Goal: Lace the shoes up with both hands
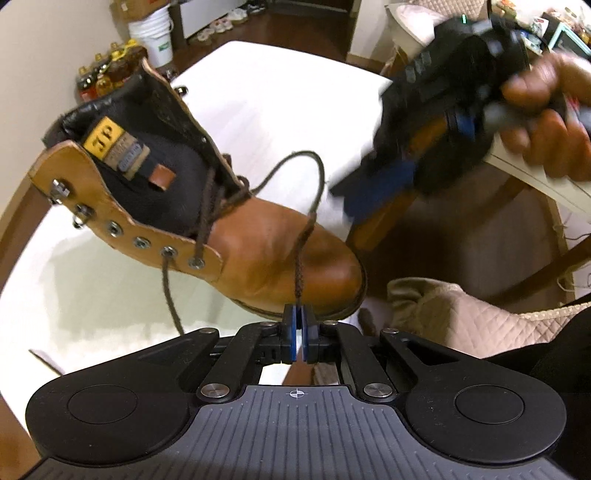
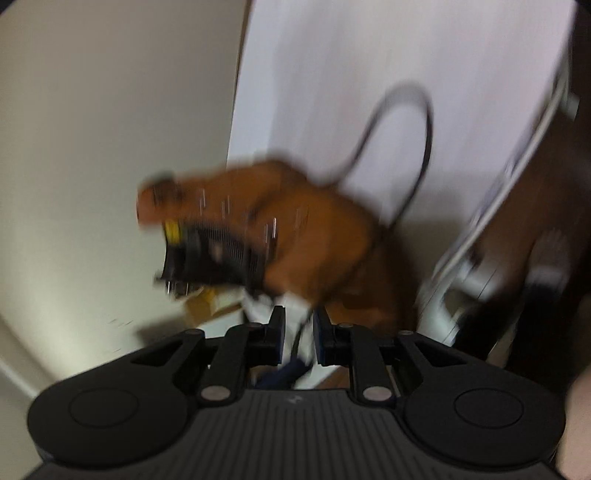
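A tan leather boot (image 1: pixel 277 243) lies on its side on the white table (image 1: pixel 277 92), tongue and open collar toward the upper left. Its brown lace (image 1: pixel 319 173) arcs over the toe and runs down into my left gripper (image 1: pixel 298 317), which is shut on the lace's end just in front of the toe. Another lace end (image 1: pixel 171 295) hangs loose from a lower eyelet. My right gripper (image 1: pixel 347 195), held by a hand (image 1: pixel 546 122), hovers blurred to the right of the boot. In the right wrist view, heavily blurred, the boot (image 2: pixel 314 236) sits ahead, the lace loop (image 2: pixel 428 122) rises behind it, and the right gripper (image 2: pixel 299 332) is open.
A quilted beige cushion (image 1: pixel 461 317) lies by the table's near right corner. Wooden chair legs (image 1: pixel 517 206) stand to the right. A white bucket (image 1: pixel 155 33) and bottles (image 1: pixel 107 70) sit on the floor beyond the table's far left.
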